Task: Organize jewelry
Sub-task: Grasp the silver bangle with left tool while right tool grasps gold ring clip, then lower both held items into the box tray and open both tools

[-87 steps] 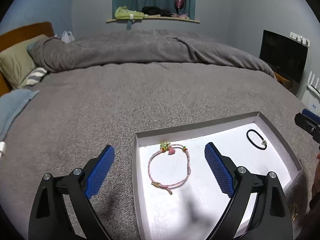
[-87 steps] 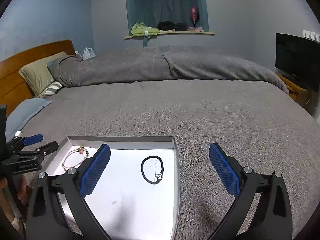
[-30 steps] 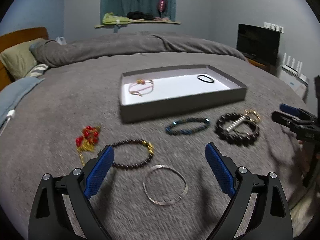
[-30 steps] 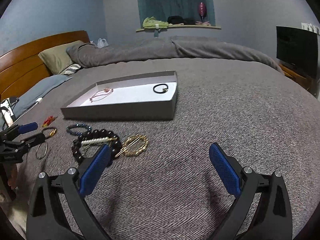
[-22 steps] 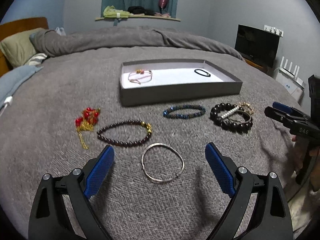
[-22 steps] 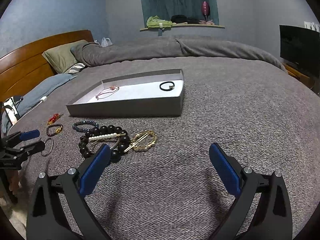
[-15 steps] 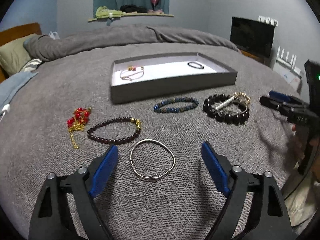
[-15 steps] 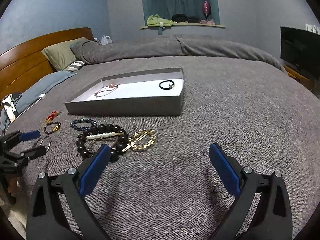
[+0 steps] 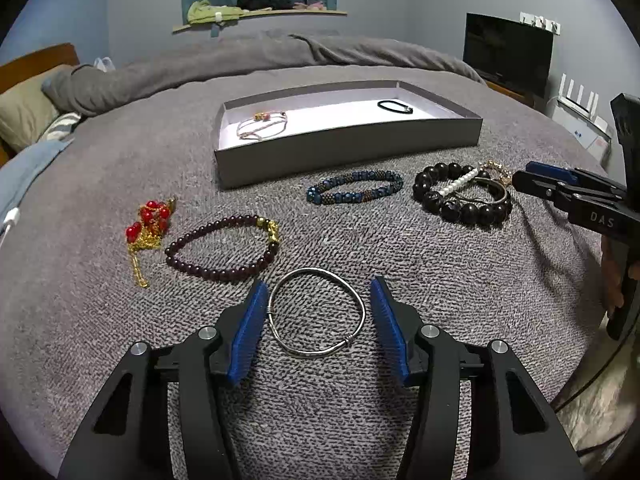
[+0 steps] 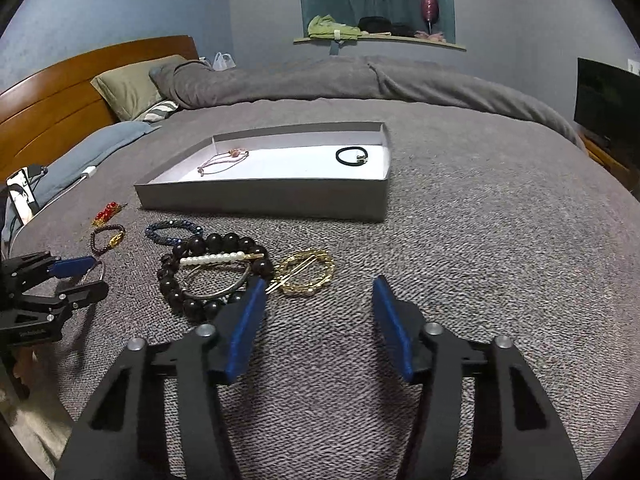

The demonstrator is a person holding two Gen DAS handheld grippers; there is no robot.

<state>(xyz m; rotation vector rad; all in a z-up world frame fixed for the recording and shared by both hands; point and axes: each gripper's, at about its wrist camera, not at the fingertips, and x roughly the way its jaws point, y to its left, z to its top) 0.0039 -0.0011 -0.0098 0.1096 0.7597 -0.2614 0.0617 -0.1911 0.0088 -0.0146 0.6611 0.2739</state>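
My left gripper point(image 9: 316, 316) is open, its blue pads on either side of a silver bangle point(image 9: 316, 346) lying on the grey bedspread. Beyond it lie a dark red bead bracelet point(image 9: 224, 248), a red-and-gold piece point(image 9: 148, 220), a blue bead bracelet point(image 9: 354, 192) and a black bead bracelet point(image 9: 460, 200) with a pearl clip. The grey tray point(image 9: 348, 152) holds a pink cord bracelet point(image 9: 262, 126) and a black hair tie point(image 9: 394, 107). My right gripper point(image 10: 318, 316) is open and empty, just short of a gold hair clip point(image 10: 306, 272) and the black bead bracelet point(image 10: 212, 268).
The bed has a rolled grey duvet point(image 10: 340, 80) and pillows point(image 10: 136, 84) at the back, with a wooden headboard point(image 10: 52, 108). A TV point(image 9: 508, 52) stands at the right. A phone with a cable point(image 10: 24, 192) lies at the bed's left edge.
Both grippers pulled back from the tray toward the near jewelry. My left gripper lowered over the silver bangle and its jaws narrowed around it. My right gripper's jaws also narrowed.
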